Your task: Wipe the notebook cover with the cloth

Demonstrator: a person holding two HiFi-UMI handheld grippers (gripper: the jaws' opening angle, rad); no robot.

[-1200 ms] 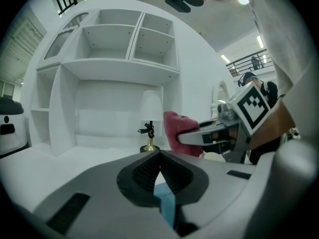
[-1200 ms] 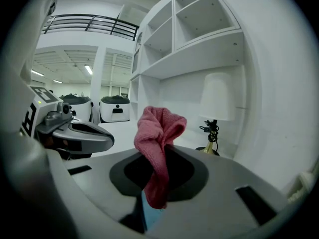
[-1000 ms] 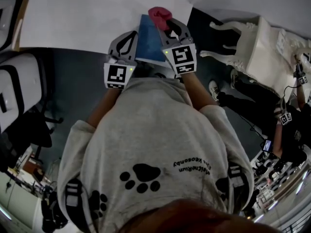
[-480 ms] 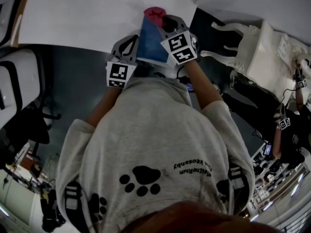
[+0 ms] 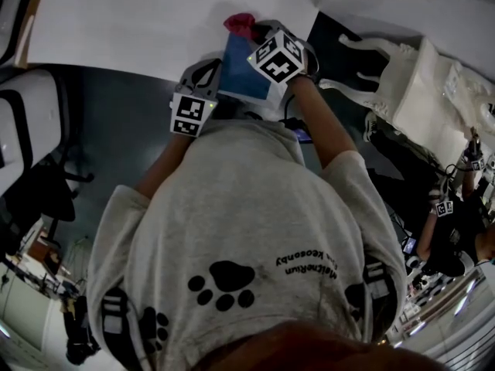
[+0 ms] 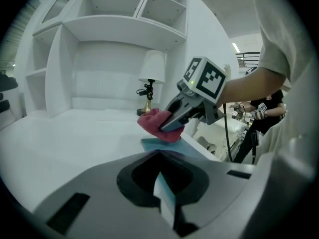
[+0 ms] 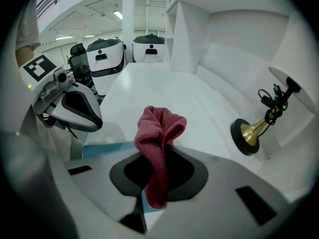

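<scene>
A blue notebook lies at the near edge of the white table. My left gripper is shut on the notebook's near left edge, and the cover's edge shows between its jaws. My right gripper is shut on a red cloth and holds it at the notebook's far end. In the right gripper view the cloth hangs from the jaws over the blue cover. The left gripper view shows the cloth pressed low on the notebook.
A lamp with a brass base stands at the back of the table, beside white shelving. A white chair stands to the right, with other people beyond it. Dark floor lies to the left.
My right gripper has carried the cloth a little left and farther along the notebook's far end, and its marker cube has turned. The left gripper has stayed on the notebook.
</scene>
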